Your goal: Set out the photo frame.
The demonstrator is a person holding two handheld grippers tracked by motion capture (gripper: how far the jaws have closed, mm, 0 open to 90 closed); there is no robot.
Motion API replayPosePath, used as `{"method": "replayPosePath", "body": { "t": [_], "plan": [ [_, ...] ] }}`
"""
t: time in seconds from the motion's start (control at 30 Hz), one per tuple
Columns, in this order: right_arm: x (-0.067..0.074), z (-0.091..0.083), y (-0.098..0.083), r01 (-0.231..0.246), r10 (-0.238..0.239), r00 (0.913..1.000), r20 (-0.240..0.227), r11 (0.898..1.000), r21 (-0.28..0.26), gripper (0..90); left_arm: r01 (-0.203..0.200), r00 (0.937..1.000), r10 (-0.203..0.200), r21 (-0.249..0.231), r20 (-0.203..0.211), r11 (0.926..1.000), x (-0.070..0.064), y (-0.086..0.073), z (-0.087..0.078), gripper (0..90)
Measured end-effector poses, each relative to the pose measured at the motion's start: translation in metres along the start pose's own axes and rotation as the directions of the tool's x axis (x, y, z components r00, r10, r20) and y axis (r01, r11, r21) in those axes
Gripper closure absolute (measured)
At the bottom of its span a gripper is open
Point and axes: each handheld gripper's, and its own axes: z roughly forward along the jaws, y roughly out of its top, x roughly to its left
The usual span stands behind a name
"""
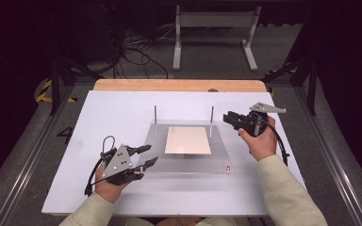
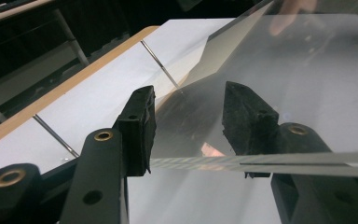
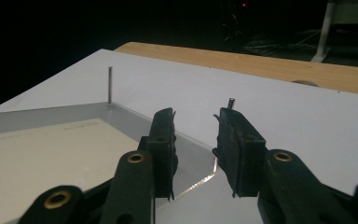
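Note:
A clear acrylic plate (image 1: 221, 153) lies on the white board, with a cream sheet (image 1: 187, 140) at its middle. Two thin metal pins (image 1: 155, 114) (image 1: 212, 120) stand upright at its rear edge. My left gripper (image 1: 148, 156) sits at the plate's front-left corner. In the left gripper view its jaws (image 2: 189, 107) stand apart, and the plate's edge (image 2: 261, 161) crosses in front of the right jaw. My right gripper (image 1: 227, 117) hovers at the plate's rear-right corner, open and empty (image 3: 193, 126). The right pin's tip (image 3: 231, 101) shows just behind it, the cream sheet (image 3: 51, 154) to its left.
The white board (image 1: 113, 113) rests on a wooden tabletop (image 1: 179, 85). A small screw-like part (image 1: 227, 167) sits near the plate's front-right corner. Behind the table, a grey frame (image 1: 214, 33) and cables are on the floor. Bare board lies left and right of the plate.

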Motion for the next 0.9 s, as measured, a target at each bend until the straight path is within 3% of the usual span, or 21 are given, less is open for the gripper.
{"method": "replayPosePath", "body": {
  "t": [0.4,0.63,0.73,0.9],
  "plan": [
    [0.035,-0.067,-0.013,0.108,-0.11,0.9924,-0.054,0.993,-0.045,57.0,0.005,1.0,-0.005,0.009,-0.003,0.9999,0.0,0.001,0.0,53.4],
    [0.048,-0.087,-0.018,0.14,-0.145,0.9857,-0.085,0.988,-0.06,50.1,0.004,1.0,-0.004,0.014,-0.001,0.9999,0.0,0.002,0.0,53.4],
    [0.06,-0.094,-0.021,0.168,-0.177,0.9758,-0.128,0.983,-0.08,43.8,0.008,1.0,-0.009,0.02,0.003,0.9998,0.0,0.003,0.0,53.5],
    [0.074,-0.1,-0.026,0.221,-0.228,0.9633,-0.141,0.973,-0.067,37.7,0.015,0.9998,-0.015,0.025,0.009,0.9996,0.0,0.003,0.0,53.4]
  ]
}}
